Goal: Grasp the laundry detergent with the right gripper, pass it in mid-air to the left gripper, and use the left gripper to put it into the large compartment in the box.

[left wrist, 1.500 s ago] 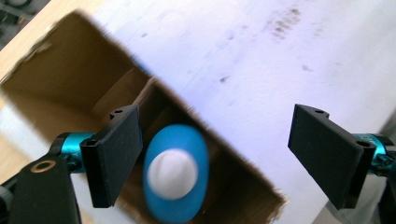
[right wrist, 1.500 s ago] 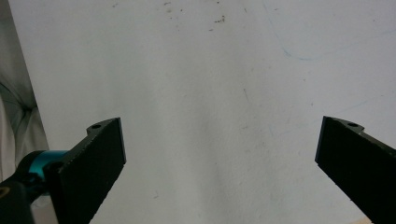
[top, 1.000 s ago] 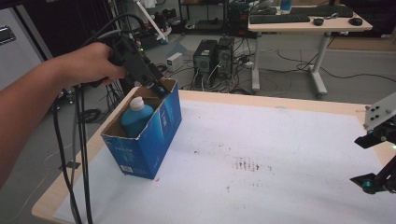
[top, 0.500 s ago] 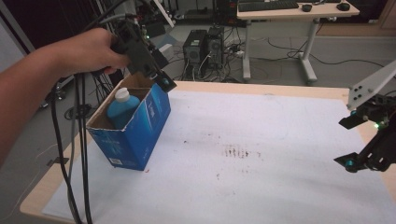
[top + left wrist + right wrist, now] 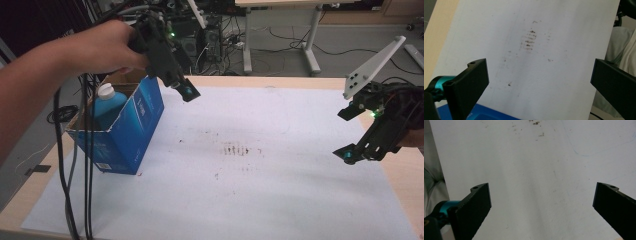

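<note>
at the desk's left edge, toward its far corner, stands the blue box (image 5: 131, 131), open at the top, with the blue bottle (image 5: 106, 104) upright inside it, white cap up, leaning near the box's far-left wall. bottle's long axis roughly vertical, so any grasp on it would have to come from above, down through the box mouth. box itself sits partly on the white paper sheet (image 5: 240, 200), its right wall facing the middle of the desk.

just above and to the right of the box's far-right corner hangs the left gripper (image 5: 186, 90), tilted down toward the desk's middle, already clear of the box opening. jaws have just been opening and now stand spread wide, nothing between them: bare stained paper in the gap in the left gripper view (image 5: 539, 82), with a corner of the box low at the bottom. bottle therefore lies behind and below this gripper, back toward the left edge.

well apart, by the desk's right edge, hovers the right gripper (image 5: 359, 134), jaws likewise spread and empty over plain paper (image 5: 541, 202). clearly the left hand (image 5: 100, 47) nearer to box and bottle; judged, bottle looks set down and released, left side best placed for anything further there.
</note>
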The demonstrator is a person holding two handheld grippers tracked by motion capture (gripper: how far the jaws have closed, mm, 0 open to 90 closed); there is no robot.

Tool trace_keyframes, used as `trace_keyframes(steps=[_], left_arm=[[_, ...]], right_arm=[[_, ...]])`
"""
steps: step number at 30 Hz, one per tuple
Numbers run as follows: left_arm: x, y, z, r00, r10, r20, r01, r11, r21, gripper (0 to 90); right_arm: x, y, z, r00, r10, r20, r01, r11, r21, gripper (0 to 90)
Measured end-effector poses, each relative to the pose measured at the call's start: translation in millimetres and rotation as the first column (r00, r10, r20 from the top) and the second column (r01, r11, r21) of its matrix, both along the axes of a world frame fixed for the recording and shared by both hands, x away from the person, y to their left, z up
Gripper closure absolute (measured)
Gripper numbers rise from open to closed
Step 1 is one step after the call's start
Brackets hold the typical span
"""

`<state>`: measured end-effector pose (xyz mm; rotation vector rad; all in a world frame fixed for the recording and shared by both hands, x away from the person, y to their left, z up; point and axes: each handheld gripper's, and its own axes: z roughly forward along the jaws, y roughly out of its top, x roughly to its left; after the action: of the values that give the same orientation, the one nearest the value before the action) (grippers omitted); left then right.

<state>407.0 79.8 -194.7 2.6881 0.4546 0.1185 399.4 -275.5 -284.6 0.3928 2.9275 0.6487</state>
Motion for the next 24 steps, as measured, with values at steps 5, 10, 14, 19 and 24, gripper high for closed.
trace_keyframes(steps=[5, 10, 14, 19, 24], left_arm=[[-6.1, -13.1, -6.2, 0.9984, -0.056, 0.005, 0.056, 0.9980, 0.031, 1.6], [-12.0, -27.8, -13.2, 0.9950, -0.100, 0.000, 0.099, 0.9936, 0.054, 1.6], [-14.3, -38.9, -20.8, 0.9913, -0.131, -0.008, 0.131, 0.9884, 0.076, 1.6], [-15.0, -50.3, -33.8, 0.9895, -0.143, -0.020, 0.144, 0.9833, 0.111, 1.6], [-13.8, -58.7, -44.8, 0.9880, -0.149, -0.041, 0.153, 0.9809, 0.120, 1.6]], right_arm=[[0.4, -0.4, 0.1, 1.0000, -0.004, -0.001, 0.004, 1.0000, 0.004, 1.0], [1.0, 0.7, -0.3, 1.0000, -0.004, 0.000, 0.004, 1.0000, 0.001, 1.0], [0.3, 1.6, 0.2, 1.0000, -0.006, 0.000, 0.006, 1.0000, 0.002, 1.0], [0.0, 2.4, 0.5, 1.0000, -0.004, 0.002, 0.004, 1.0000, 0.002, 1.0], [-0.4, 3.1, -0.1, 1.0000, -0.002, 0.003, 0.002, 1.0000, 0.000, 1.0]])
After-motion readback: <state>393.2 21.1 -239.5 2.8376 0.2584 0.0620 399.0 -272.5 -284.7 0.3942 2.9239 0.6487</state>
